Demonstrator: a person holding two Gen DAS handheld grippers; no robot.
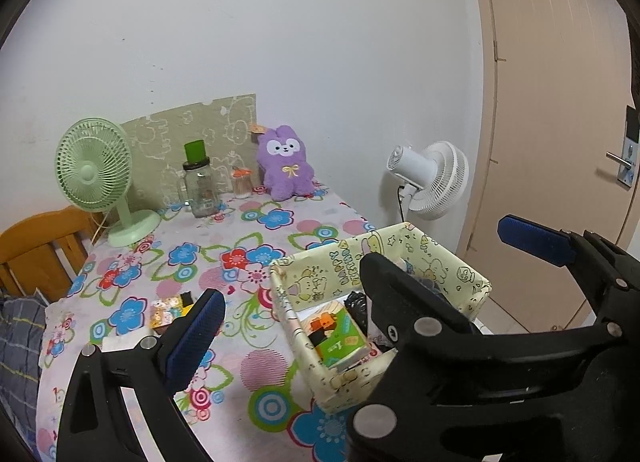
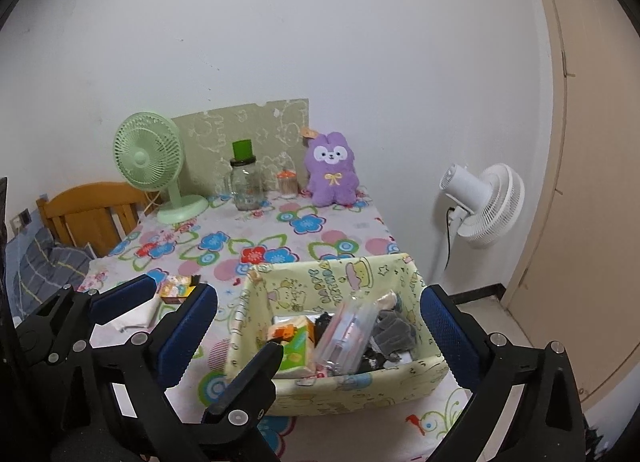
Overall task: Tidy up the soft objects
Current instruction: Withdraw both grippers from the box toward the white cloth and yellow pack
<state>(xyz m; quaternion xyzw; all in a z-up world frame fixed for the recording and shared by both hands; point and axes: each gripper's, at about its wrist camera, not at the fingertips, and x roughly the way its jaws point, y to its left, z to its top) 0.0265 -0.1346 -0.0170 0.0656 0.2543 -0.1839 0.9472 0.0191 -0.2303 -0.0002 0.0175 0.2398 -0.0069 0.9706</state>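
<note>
On the flowered table [image 2: 320,238] the box [image 2: 400,378] already holds soft items, while the purple plush [image 2: 331,170] sits far back against the wall. Both the right gripper [image 2: 320,326] and left gripper [image 1: 360,278] hang spread and empty near the box, apparently between placements; next likely calls for a long reach to the plush.

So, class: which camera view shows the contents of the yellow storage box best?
The right wrist view: the yellow storage box lies open and unobstructed, its contents visible. In the left wrist view a black gripper arm covers much of it.
</note>
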